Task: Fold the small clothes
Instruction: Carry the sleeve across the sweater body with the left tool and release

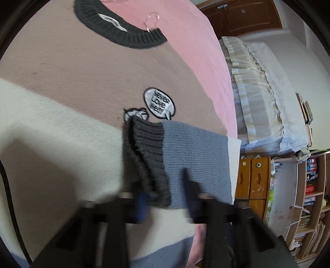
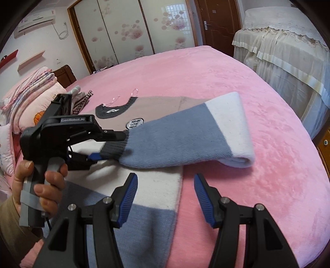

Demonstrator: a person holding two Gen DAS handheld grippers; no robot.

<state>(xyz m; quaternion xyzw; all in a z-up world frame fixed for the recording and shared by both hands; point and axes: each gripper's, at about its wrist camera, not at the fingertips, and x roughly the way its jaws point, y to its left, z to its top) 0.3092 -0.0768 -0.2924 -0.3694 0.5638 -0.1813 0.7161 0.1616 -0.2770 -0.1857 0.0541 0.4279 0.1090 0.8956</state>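
- Sweater [image 2: 156, 189]: small knitted pullover, colour-blocked in tan, cream and grey-blue, lying flat on the pink bedspread [image 2: 268, 144], front upward, neck toward the far side of the bed
- Collar [image 1: 121, 35]: dark grey ribbed band with a white label inside it; a clear plastic hanger hook [image 1: 151, 19] shows just beyond it
- Patch [image 1: 159, 103]: white oval speech bubble with black lettering on the tan chest; lettering too blurred to read
- Sleeve [image 2: 185, 136]: grey-blue with a cream section and a dark grey ribbed cuff [image 2: 114, 149], lifted off the bed and stretched across the body of the sweater; its cream fold rests on the bedspread
- Left gripper [image 2: 112, 144]: held in a person's hand [image 2: 44, 181], fingers pinched together on the cuff, one above and one below the rib
- Right gripper [image 2: 166, 192]: blue-padded fingers [image 2: 132, 189] standing roughly half apart with nothing between them, poised above the sweater's cream band and the bedspread beside its edge, near the raised sleeve without touching it
- Folded bedding [image 2: 31, 92]: pink stack at the head of the bed, well apart from the sweater
- Covered furniture [image 2: 288, 53]: draped in a cream lace-edged cloth, beside the bed
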